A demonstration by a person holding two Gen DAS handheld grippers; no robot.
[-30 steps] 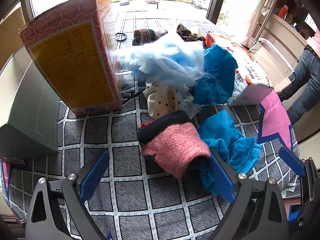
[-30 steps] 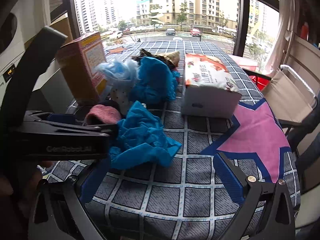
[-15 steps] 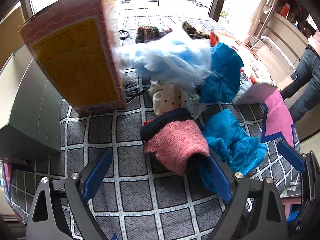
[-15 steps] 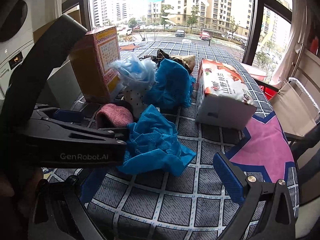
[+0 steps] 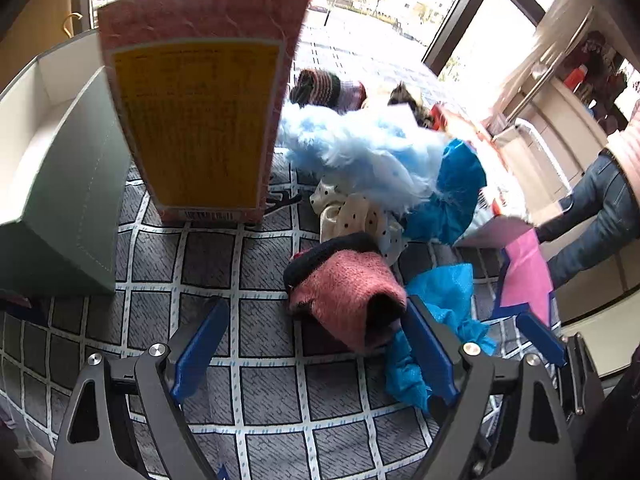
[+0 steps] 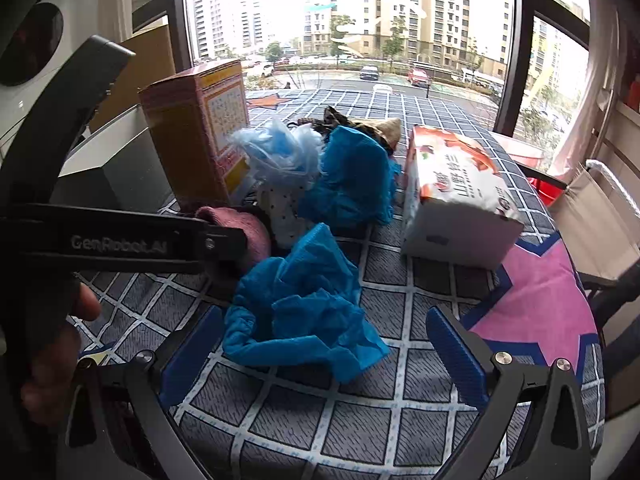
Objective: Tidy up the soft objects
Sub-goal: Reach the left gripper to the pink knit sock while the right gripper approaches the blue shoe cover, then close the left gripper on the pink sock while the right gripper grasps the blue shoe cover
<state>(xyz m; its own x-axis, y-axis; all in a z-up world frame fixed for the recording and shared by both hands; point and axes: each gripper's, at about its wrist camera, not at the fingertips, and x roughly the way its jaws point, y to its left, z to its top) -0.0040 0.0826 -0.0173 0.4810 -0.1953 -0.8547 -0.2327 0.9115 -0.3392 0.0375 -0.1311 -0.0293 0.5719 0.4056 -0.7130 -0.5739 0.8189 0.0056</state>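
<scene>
A pink sock with a dark cuff (image 5: 344, 292) lies on the checked tablecloth (image 5: 256, 392), between the fingers of my left gripper (image 5: 314, 308). Its jaws are closing. The right finger (image 5: 424, 340) is against the sock's end and the left finger stands apart from it. A crumpled blue cloth (image 6: 304, 304) lies just ahead of my right gripper (image 6: 323, 316), which is open and holds nothing. Behind the sock are a polka-dot cloth (image 5: 352, 212), a pale blue fluffy piece (image 5: 360, 148) and a second blue cloth (image 6: 352, 176).
A tall pink-and-yellow carton (image 5: 196, 120) stands upright at the left, with an open grey-green box (image 5: 60, 184) beside it. A white-and-red package (image 6: 452, 192) lies at the right. A striped sock (image 5: 324, 88) lies farther back. A person in jeans (image 5: 592, 208) stands by the table's right edge.
My left gripper has swung toward the carton, which now looms larger, and its fingers have narrowed a little around the pink sock. The right gripper has barely moved.
</scene>
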